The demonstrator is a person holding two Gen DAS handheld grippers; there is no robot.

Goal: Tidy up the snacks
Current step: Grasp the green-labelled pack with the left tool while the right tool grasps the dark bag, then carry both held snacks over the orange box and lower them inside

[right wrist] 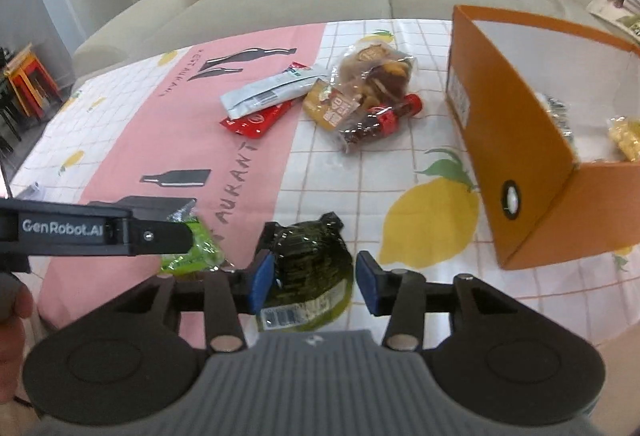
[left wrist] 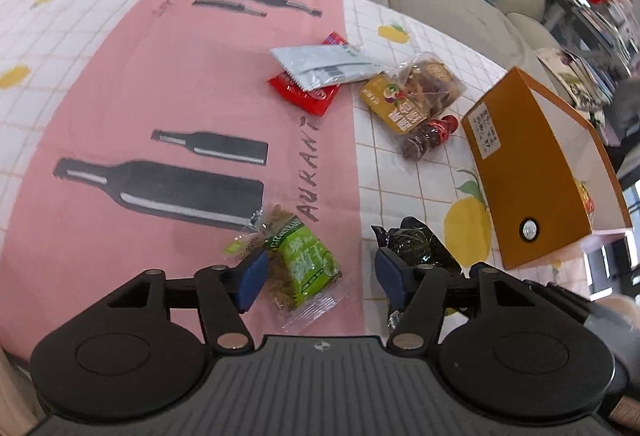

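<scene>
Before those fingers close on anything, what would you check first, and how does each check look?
1. Left gripper open: ok.
2. Green snack packet between its fingers: ok, lying nearer the left one.
3. Right gripper open: ok.
4. Dark green packet between its fingers: ok.
5. Orange box open side facing the right gripper, with room inside: ok, a few snacks already in it.
6. Fingers low enough to pinch the packets: cannot tell.

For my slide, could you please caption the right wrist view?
Open right claw straddles a dark green snack packet beside the orange box.
</scene>
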